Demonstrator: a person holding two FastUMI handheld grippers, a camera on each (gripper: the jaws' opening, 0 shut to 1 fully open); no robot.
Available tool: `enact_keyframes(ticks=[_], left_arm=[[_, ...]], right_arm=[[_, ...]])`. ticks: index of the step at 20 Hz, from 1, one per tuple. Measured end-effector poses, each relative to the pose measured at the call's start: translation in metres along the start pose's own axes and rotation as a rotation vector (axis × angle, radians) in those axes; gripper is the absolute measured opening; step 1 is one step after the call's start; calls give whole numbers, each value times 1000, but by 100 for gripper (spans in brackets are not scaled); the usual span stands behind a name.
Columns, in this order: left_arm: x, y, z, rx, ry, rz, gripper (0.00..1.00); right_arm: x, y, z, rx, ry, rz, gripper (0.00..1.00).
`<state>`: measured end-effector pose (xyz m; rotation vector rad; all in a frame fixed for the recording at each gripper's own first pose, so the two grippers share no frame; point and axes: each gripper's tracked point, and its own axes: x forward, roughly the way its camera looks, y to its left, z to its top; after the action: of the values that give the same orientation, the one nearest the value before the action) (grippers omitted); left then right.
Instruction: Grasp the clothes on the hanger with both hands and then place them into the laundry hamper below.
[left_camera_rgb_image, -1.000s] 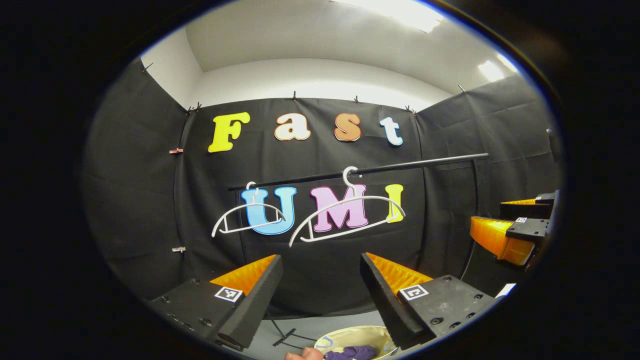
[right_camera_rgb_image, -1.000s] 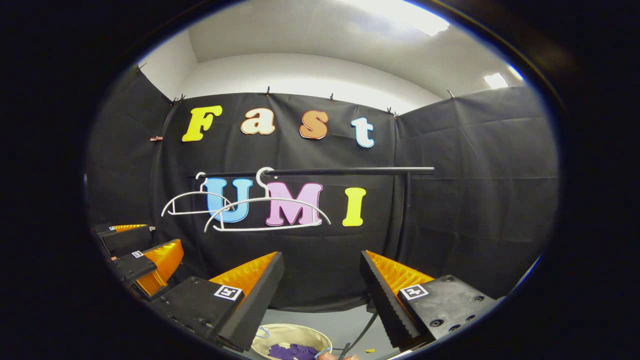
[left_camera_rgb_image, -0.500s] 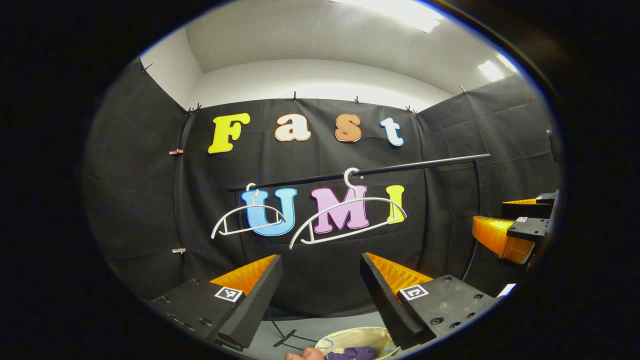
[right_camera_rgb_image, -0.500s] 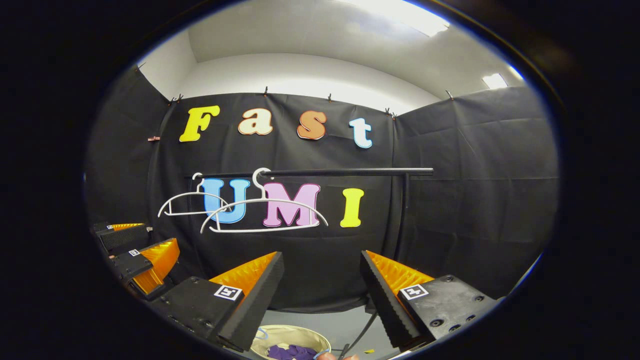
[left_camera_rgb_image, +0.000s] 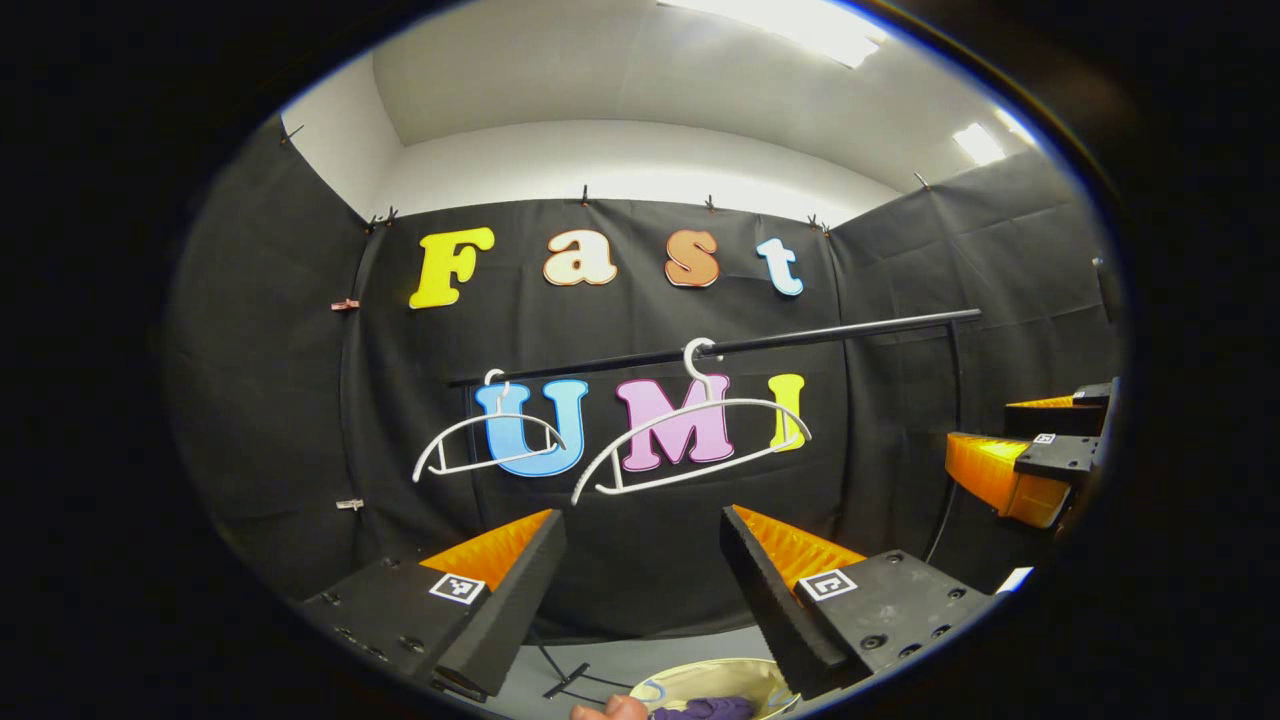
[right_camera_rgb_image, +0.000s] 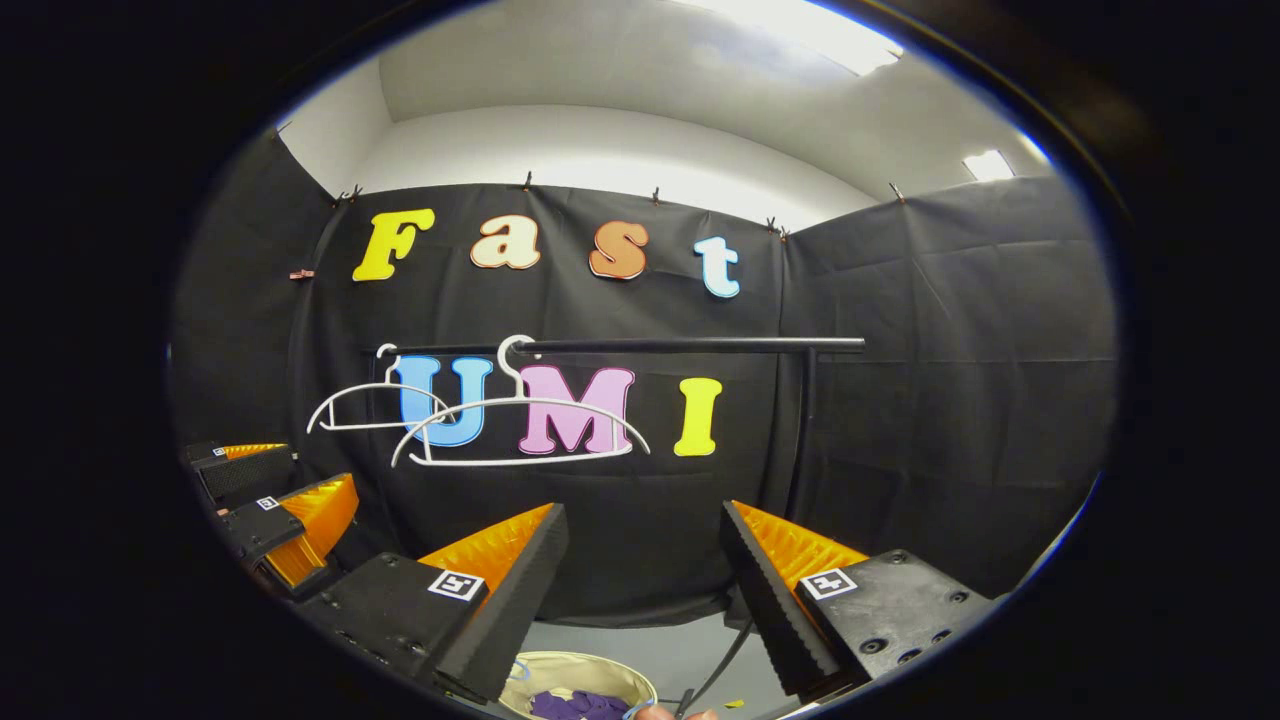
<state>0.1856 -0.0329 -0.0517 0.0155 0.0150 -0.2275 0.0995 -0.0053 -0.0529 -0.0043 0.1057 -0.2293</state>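
Two bare white hangers (left_camera_rgb_image: 720, 402) (left_camera_rgb_image: 497, 415) hang from a black rail (left_camera_rgb_image: 830, 331). Below, a cream laundry hamper (left_camera_rgb_image: 700, 674) holds purple clothes (left_camera_rgb_image: 712, 709). My left gripper (left_camera_rgb_image: 640, 522) is open with nothing between its fingers, raised well above the hamper. In the right gripper view the same hangers (right_camera_rgb_image: 520, 401) (right_camera_rgb_image: 375, 387), rail (right_camera_rgb_image: 690, 345), hamper (right_camera_rgb_image: 575, 668) and purple clothes (right_camera_rgb_image: 575, 706) show. My right gripper (right_camera_rgb_image: 640, 520) is also open and holds nothing. Each gripper appears off to the side in the other's view, the right gripper (left_camera_rgb_image: 1030, 465) and the left gripper (right_camera_rgb_image: 270, 500).
The rail's black upright post (right_camera_rgb_image: 800, 430) stands right of the hangers, and a black cable (right_camera_rgb_image: 722, 665) runs across the grey floor (right_camera_rgb_image: 690, 650) beside the hamper. A fingertip (left_camera_rgb_image: 608, 710) shows at the bottom edge. Black cloth walls close in the booth on three sides.
Both views have drifted slightly, so the hangers sit a little further left. Both grippers stay open and hold nothing, and the clothes lie in the hamper as before.
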Motion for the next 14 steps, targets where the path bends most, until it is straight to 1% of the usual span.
enact_keyframes(ticks=[1,7,9,11,14], left_arm=[[2,-1,0,-2,-3,-3,98],[7,0,-1,-2,-4,-3,98],[8,-1,-3,6,1,-6,98],[9,-4,-3,7,1,-11,98],[11,-9,-2,5,1,-17,98]], right_arm=[[0,-1,1,-7,-4,-2,99],[2,0,4,-16,-10,-8,99],[3,0,0,-14,-2,-9,97],[4,2,0,-10,2,-7,99],[5,3,3,-7,-7,-5,99]])
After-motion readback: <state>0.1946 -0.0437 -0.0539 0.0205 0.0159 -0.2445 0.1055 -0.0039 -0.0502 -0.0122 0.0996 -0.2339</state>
